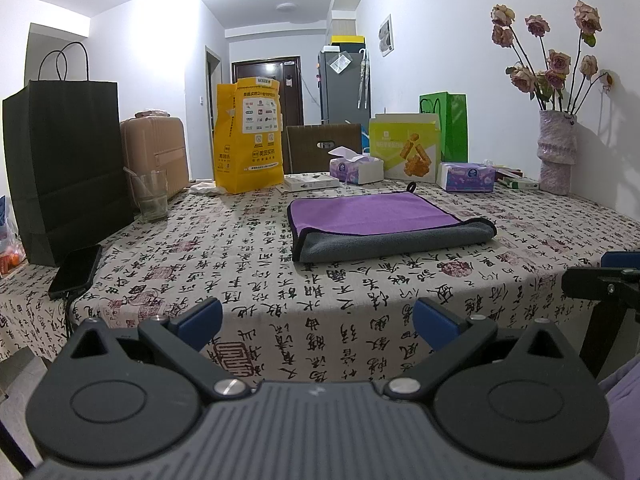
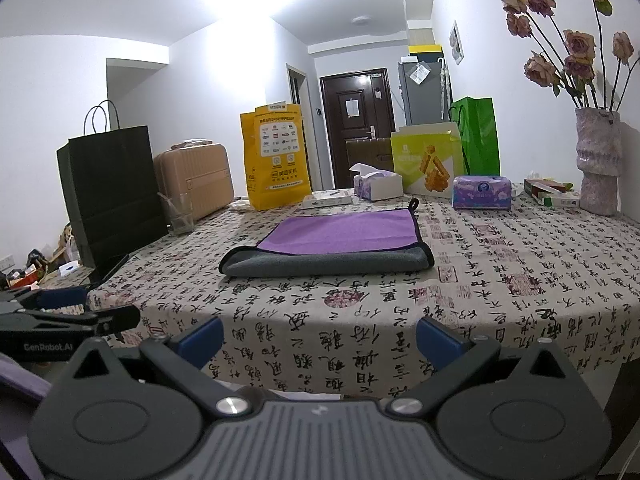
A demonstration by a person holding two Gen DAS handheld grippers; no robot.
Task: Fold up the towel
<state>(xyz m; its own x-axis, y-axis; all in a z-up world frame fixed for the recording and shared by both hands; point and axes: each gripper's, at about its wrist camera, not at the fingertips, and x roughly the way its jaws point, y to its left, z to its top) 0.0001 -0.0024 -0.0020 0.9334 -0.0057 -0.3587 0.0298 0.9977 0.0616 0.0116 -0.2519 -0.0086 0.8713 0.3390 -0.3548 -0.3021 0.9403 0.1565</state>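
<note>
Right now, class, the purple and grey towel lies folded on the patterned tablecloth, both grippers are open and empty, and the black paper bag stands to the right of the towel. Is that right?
One detail is wrong. The black paper bag stands left of the towel, as the left wrist view shows. The rest holds: the towel lies folded on the patterned tablecloth, and the left gripper and right gripper are open and empty.

Legible markings: "GenRobot.AI" in pale letters on the black body of the left tongs [image 2: 60, 312]; black calligraphic Chinese characters and red seal stamps printed across the tablecloth [image 2: 500, 280]; Chinese print and small logos on the yellow bag [image 1: 248, 136], too small to read.
</note>
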